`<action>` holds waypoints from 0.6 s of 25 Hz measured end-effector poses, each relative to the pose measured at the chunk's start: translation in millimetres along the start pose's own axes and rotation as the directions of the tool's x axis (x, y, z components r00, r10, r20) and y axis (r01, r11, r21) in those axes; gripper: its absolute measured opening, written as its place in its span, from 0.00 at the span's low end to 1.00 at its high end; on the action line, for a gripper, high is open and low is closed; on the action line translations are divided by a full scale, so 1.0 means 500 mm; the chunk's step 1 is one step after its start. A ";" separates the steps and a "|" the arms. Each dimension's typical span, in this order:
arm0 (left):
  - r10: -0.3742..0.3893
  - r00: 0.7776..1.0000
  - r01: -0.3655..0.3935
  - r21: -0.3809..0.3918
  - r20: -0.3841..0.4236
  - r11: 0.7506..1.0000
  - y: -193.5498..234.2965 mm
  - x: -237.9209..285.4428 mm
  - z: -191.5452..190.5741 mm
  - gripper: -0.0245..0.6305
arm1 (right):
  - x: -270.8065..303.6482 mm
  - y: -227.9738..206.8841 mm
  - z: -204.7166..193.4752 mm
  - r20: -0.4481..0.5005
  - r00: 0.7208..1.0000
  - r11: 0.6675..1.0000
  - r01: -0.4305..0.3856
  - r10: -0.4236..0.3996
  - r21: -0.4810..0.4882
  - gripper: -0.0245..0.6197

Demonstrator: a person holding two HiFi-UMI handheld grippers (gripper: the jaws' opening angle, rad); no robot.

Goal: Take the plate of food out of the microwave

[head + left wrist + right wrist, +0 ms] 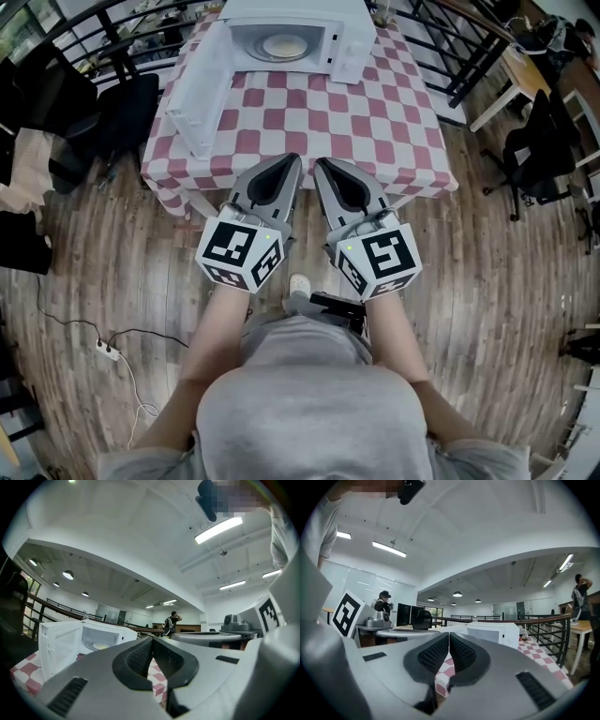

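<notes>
A: How are the fingers (137, 656) of the left gripper (152, 638) sitting?

B: They are pressing together at the tips with the ribbed pads facing each other, gripping nothing

A: And the right gripper (449, 633)?

B: It is doing the same. Its fingers (463, 653) are meeting tip to tip and closing on no object

A: Where are the two grippers hanging?

B: They are sitting side by side in front of the person, just beside each other, each with its marker cube (241, 251) facing up. Their tips are pointing at the near edge of the desk (375, 141), which is wearing a red and white checked cloth

A: So where is the plate of food (283, 45) resting?

B: It is lying inside the white microwave (349, 42) at the far side of the desk, well apart from both grippers. The door (202, 89) is standing wide open, swung out to the left

A: Anything around the desk?

B: A wooden floor (112, 281) is running under everything, a power strip (108, 352) is lying on it at the left, and a dark railing (450, 47) is curving behind the desk
</notes>
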State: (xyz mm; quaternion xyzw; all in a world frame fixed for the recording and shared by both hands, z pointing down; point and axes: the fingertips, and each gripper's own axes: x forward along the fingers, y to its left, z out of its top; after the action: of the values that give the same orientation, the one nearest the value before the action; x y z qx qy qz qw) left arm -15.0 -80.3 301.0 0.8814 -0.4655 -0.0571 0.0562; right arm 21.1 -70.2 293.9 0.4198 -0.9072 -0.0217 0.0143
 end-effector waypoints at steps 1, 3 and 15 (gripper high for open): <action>0.003 1.000 -0.003 -0.006 -0.008 1.000 0.004 0.013 -0.002 0.03 | 0.008 -0.013 -0.004 -0.003 1.000 1.000 -0.003 0.003 0.022 0.08; 0.004 1.000 -0.005 -0.037 -0.024 0.999 0.012 0.040 -0.005 0.04 | 0.026 -0.043 -0.015 -0.021 1.000 0.996 -0.010 0.012 0.092 0.08; -0.005 0.999 -0.001 -0.122 -0.045 0.993 0.073 0.167 -0.024 0.14 | 0.125 -0.149 -0.060 -0.100 0.991 0.991 -0.078 0.089 0.112 0.08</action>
State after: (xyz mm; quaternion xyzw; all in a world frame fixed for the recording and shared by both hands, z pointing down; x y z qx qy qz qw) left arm 3.8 -169.1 314.4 0.8779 -0.4588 -0.0655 0.1203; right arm 38.8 -166.8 320.6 0.3822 -0.9219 0.0500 0.0401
